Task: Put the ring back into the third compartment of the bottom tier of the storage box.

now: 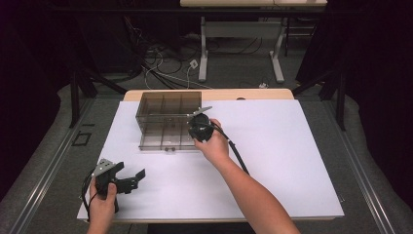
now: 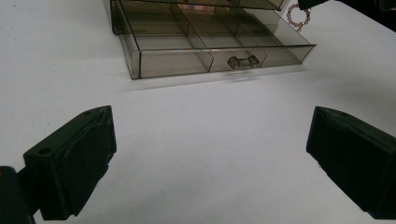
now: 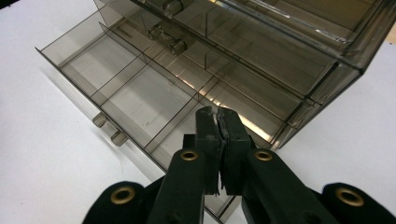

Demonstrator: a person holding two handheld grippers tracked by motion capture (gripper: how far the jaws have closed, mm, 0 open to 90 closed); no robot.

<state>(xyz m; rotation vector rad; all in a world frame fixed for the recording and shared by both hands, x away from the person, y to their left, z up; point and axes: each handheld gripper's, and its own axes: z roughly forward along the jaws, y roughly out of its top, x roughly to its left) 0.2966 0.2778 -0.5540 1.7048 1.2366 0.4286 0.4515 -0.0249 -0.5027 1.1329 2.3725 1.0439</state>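
**Smoky plastic drawer, a bead ring held above it**

Pinkish beads on a small ring (image 2: 290, 15) hang from my right tool (image 1: 196, 130); this tool is clenched on the ring, its jaws pressed together over the right end of the open drawer (image 1: 165, 138), and it does not touch the drawer. My left tool (image 1: 132, 174) is released, jaws wide with nothing between them, near the front left of the white tabletop (image 1: 272, 161), well apart from the box (image 1: 168, 101).

I judge the ring very light and loose, probably on a soft cord; it can swing and slip, so a pinch across the beads is best, without hard squeezing. The drawer looks stiff but thin, and it may slide if pushed.

The ring hangs down below the jaws, its circle standing nearly upright. The drawer has its long axis from left to right across the tabletop; it is pulled out toward me, the handle (image 2: 243, 61) facing me.
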